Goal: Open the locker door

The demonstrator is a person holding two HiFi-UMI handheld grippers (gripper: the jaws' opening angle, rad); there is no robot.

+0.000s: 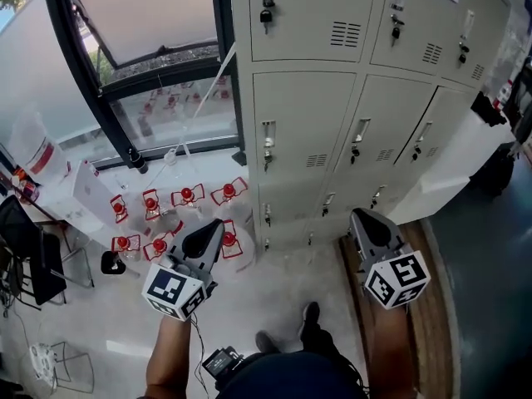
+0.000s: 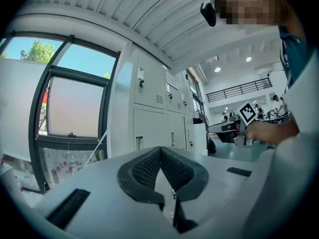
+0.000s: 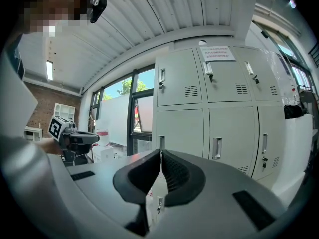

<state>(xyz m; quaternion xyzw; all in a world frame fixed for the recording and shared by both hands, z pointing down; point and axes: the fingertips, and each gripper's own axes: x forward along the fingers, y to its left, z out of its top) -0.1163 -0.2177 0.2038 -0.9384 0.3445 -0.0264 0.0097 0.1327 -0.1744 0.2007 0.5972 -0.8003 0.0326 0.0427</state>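
Two grippers: left gripper [image 1: 216, 224] and right gripper [image 1: 357, 214], held side by side, both aimed up at the lockers and well apart from them.
Left jaws: closed, pads meeting at the tips, nothing between.
Right jaws: closed likewise, gripping nothing.
Lockers: grey metal bank [image 1: 378, 23], several rows, ahead of both grippers.
Locker doors: all shut [image 1: 303, 119], each with a vertical handle [image 1: 268, 135]; keys hanging from several locks.
Window: dark-framed [image 1: 83, 65], left of the lockers.
Floor: red-and-white items [image 1: 184, 196] clustered below the window, near the left gripper.
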